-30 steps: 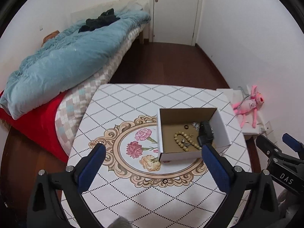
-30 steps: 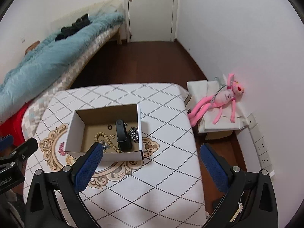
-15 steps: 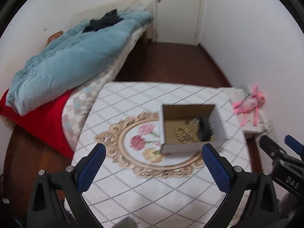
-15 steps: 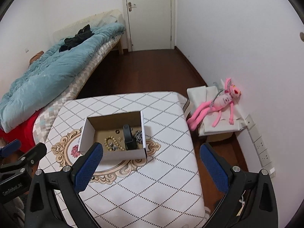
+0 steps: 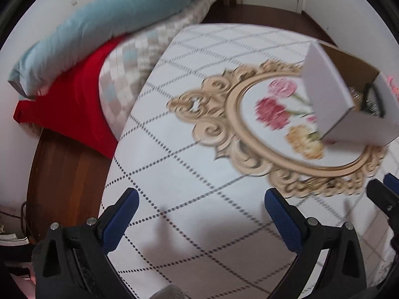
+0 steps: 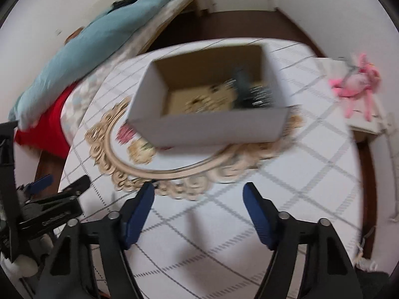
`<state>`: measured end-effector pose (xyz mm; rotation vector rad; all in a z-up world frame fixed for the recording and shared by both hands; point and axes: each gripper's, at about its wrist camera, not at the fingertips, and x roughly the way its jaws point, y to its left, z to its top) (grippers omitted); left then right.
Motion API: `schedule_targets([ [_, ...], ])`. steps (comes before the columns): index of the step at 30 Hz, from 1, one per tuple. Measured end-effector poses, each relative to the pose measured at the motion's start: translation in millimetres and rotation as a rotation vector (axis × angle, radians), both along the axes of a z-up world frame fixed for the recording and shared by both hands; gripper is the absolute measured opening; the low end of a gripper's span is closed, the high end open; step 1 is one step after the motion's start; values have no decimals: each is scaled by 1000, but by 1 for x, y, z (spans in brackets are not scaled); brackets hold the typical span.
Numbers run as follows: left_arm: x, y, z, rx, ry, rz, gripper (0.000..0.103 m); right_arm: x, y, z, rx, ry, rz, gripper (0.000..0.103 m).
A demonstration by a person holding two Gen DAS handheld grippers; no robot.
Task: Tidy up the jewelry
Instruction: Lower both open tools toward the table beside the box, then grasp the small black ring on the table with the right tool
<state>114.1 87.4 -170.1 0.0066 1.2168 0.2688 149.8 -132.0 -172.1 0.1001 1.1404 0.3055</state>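
1. Both grippers have dropped low toward the desk (image 5: 189,174) compared with half a second ago; the box now fills far more of each view, and both pictures are smeared by the motion.
2. At the far left lies the bed (image 5: 104,25) with its blue quilt and a red sheet below it, close beside the left edge of the desk.
3. Left gripper (image 5: 199,214): its blue-padded fingers (image 5: 119,214) stand wide apart and hold nothing. It hangs over bare diamond-patterned cloth at the near left of the desk, with its shadow on the cloth below.
4. Next comes the gold floral medallion printed mid-desk, and on its right part sits the open cardboard box (image 6: 207,122), upright, white outside and brown inside.
5. Jewelry (image 6: 207,99) lies loose on the box floor: pale beads to the left, a dark upright piece and something silvery to the right. Blur hides the detail. I judge the box is the collecting place, so the pieces sit there for sorting.
6. From the left gripper the box is far and to the right, well apart from the fingers.
7. Right gripper (image 6: 198,214): its fingers (image 6: 259,216) are also spread, somewhat less wide, and empty. The box is straight ahead of the gap, near but not touching, so this hand seems the better placed to reach in.
8. At the far right, off the desk, a pink plush toy (image 6: 356,84) lies on a low white stand.
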Motion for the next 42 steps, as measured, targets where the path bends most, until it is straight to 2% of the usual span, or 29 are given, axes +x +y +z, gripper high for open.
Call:
schedule_targets([
  [1, -1, 4, -4, -3, 7, 0, 103, 1, 10, -6, 0, -3, 22, 72],
  [3, -2, 9, -10, -5, 21, 4, 103, 2, 28, -14, -7, -7, 61, 63],
  [6, -4, 13, -15, -12, 32, 6, 103, 3, 51, -25, -36, -12, 100, 59],
  [10, -5, 15, -19, -18, 42, 6, 103, 2, 70, -32, -119, -54, 139, 46],
  [11, -6, 14, -19, -22, 43, 7, 103, 1, 74, -33, -137, -64, 145, 41],
  [14, -5, 15, -20, -20, 41, 8, 103, 1, 76, -33, -176, -91, 146, 13],
  [20, -6, 3, -15, -36, 23, -14, 102, -3, 58, -28, -138, -97, 112, 13],
  [23, -5, -16, -6, -86, -7, -47, 102, -7, 32, -19, -114, -101, 60, 13],
  [27, 4, -43, -6, -152, -7, -96, 101, -12, -7, -11, -104, -97, -29, 13],
  [33, 15, -76, -16, -165, 1, -156, 66, -13, -47, -15, -107, -67, -131, 13],
  [36, 12, -83, -12, -162, -25, -174, 51, -14, -56, -17, -110, -63, -151, 13],
  [38, 11, -86, -9, -162, -34, -184, 34, -16, -58, -18, -109, -63, -156, 13],
  [42, 9, -89, -6, -160, -50, -204, 13, -15, -59, -20, -106, -63, -156, 13],
])
